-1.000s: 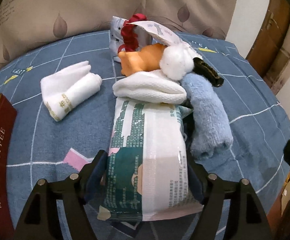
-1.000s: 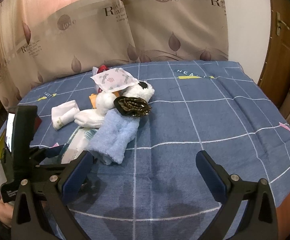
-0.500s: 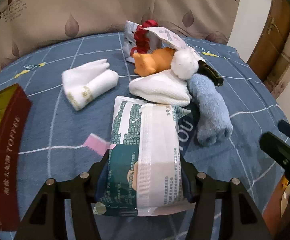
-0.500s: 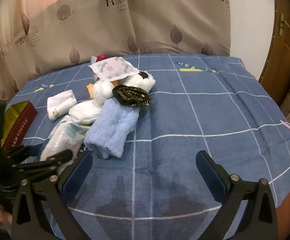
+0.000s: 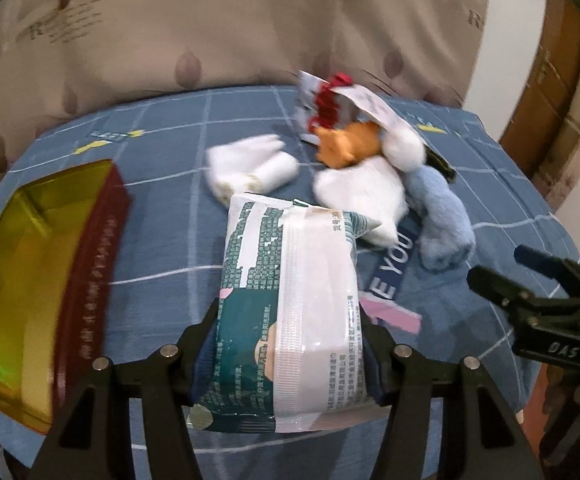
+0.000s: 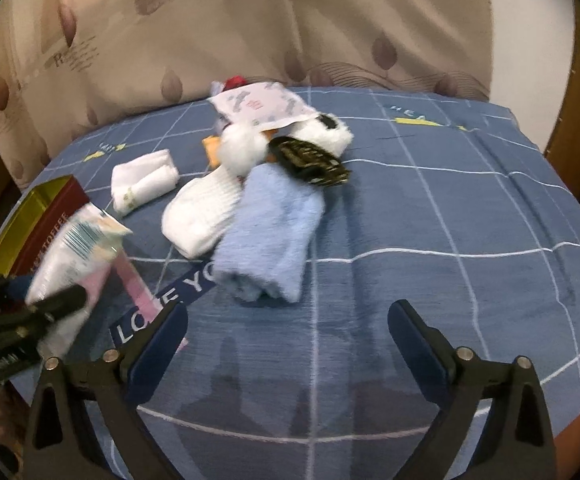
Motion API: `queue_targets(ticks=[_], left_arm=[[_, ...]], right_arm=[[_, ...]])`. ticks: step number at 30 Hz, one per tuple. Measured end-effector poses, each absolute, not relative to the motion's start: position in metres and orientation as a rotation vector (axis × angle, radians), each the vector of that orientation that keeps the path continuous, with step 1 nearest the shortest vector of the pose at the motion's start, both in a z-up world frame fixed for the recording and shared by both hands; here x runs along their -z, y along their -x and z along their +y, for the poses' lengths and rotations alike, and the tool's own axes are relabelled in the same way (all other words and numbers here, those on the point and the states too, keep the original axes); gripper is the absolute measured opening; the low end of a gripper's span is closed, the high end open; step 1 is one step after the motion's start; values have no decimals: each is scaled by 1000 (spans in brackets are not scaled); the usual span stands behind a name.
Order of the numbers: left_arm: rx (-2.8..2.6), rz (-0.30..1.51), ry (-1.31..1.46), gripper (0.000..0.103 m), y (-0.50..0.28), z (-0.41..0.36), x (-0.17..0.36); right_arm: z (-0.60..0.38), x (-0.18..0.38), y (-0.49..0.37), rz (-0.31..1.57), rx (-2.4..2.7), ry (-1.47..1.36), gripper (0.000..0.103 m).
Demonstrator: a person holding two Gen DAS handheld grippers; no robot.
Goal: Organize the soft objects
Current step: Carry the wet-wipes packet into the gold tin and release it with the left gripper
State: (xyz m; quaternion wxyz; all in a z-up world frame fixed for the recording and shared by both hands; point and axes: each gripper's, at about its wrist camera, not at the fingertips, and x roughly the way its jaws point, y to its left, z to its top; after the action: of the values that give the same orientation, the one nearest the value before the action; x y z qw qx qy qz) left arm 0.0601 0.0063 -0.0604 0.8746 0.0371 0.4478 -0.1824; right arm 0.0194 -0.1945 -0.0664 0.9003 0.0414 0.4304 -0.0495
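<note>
Keep your left gripper (image 5: 290, 356) clamped squarely on the tissue pack (image 5: 290, 304) while carrying it to the tin (image 5: 29, 264), leaving your right gripper (image 6: 287, 336), just narrowed, wide and empty.

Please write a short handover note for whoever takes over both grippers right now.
Left gripper: shut on the tissue pack, lifted off the cloth.
Right gripper: open, empty, just short of the blue towel; its jaws have just been closing slightly.
The toffee tin is open on the left.
Nothing looks sorted yet.
Left: the blue towel, the white cloth, the rolled towel and the plush pile.
</note>
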Motion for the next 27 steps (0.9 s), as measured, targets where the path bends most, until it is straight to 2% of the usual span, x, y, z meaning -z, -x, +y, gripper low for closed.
queue_targets(ticks=[5,10,13,16,18,25,27], left_arm=[[332,918,-44,60,-62,34,49],[271,886,-42,60,-65,56,35],[231,873,-33,60,-68,72,28],[185,863,-24,60,-73,91,23],[156,867,-14,60,-78,104,21],[35,887,-26,60,-97,146,22],[18,904,-19,60,-102,156,26]], right_arm=[[-192,70,-33,907,93,-88,86],[-193,72,-50,896,109,-104,86],[-192,73,-61,892,111,-105,82],[-192,76,-70,890,124,-87,75],[-192,80,-73,891,129,-83,63],[-202,98,-78,906,135,-90,49],[-199,99,-77,893,128,-53,41]])
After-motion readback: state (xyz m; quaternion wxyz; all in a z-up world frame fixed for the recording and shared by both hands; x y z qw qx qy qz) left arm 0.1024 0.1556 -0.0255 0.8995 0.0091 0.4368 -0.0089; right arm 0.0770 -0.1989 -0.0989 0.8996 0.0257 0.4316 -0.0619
